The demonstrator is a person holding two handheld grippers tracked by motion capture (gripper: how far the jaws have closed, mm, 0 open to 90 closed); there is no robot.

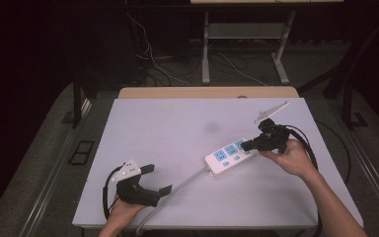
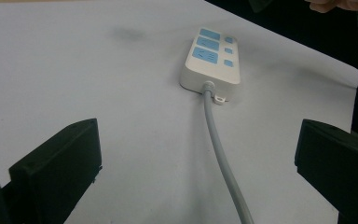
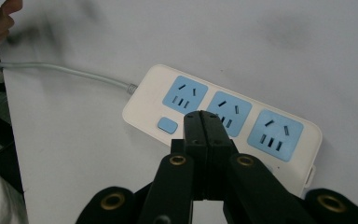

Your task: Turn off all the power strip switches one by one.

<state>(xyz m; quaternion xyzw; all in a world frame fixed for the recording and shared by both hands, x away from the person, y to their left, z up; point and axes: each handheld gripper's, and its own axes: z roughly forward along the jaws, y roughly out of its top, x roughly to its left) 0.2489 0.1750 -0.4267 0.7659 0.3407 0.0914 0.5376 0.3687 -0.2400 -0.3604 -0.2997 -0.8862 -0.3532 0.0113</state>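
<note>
White power strip (image 1: 229, 156) with blue sockets, lying flat on table (image 1: 168, 128), right of centre. Right gripper (image 3: 207, 122) clenched on nothing, tips just above middle socket. Left gripper (image 1: 159, 178) released, jaws wide, near front edge, grey cable (image 2: 221, 154) running between them.

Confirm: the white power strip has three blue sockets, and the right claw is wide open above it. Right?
Not quite. The right claw is shut, its jaws pressed together with nothing between them, as the right gripper view shows. The white power strip does have three blue sockets.
</note>
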